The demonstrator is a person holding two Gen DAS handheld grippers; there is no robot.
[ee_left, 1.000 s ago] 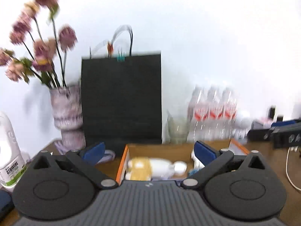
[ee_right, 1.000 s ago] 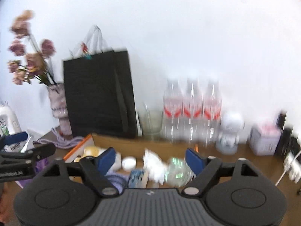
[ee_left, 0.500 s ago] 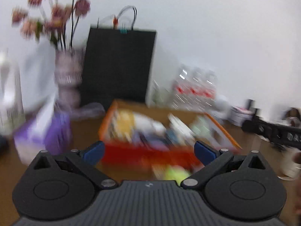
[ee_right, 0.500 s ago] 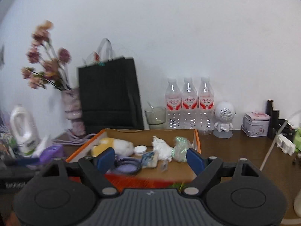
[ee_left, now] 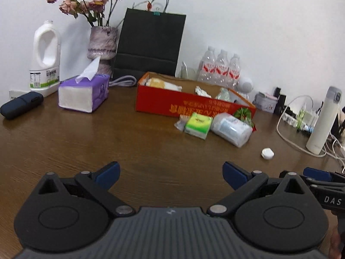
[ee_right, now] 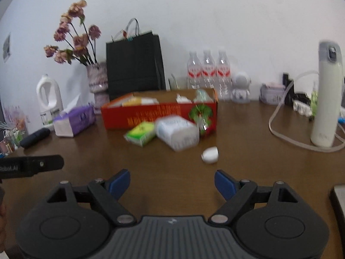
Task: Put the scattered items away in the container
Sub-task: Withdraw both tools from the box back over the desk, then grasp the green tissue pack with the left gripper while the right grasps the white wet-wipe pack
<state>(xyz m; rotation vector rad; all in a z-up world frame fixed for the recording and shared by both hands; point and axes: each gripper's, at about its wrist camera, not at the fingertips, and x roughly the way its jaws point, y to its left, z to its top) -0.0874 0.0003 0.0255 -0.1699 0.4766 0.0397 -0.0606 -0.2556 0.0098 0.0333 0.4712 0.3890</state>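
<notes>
Left gripper (ee_left: pixel 170 173): blue-padded jaws spread wide, nothing between them, bare brown wooden table (ee_left: pixel 90 142) under the tips. Right gripper (ee_right: pixel 172 182): jaws likewise spread wide and empty, hovering over the same tabletop. Each gripper's black body edges into the other's view, side by side.

Nearest loose item to the right gripper: small white round cap (ee_right: pixel 210 152), lying on the table just ahead and a bit right of the tips; in the left view it sits off to the right (ee_left: pixel 267 153).

Further out, two more loose items lie touching each other, right against the front wall of the container: green-and-white tissue pack (ee_left: pixel 198 125), and a clear plastic-wrapped white-and-blue bundle (ee_left: pixel 231 129) on its right. A small crumpled clear wrapper (ee_left: pixel 180 123) lies at the green pack's left.

Container: open red cardboard box with gold print (ee_left: pixel 163 102), mid-table. Already inside: a yellow-and-white item at the left end, white and pale green crumpled bits toward the right.

Surroundings: purple tissue box (ee_left: pixel 84 92) left of the box, dark pouch (ee_left: pixel 21 105), white plastic jug (ee_left: pixel 45 56), vase of dried pink flowers (ee_left: pixel 102 43), black paper bag (ee_left: pixel 148 45), three water bottles (ee_left: pixel 221 69), white flask (ee_left: pixel 323 118) far right among white cables.
</notes>
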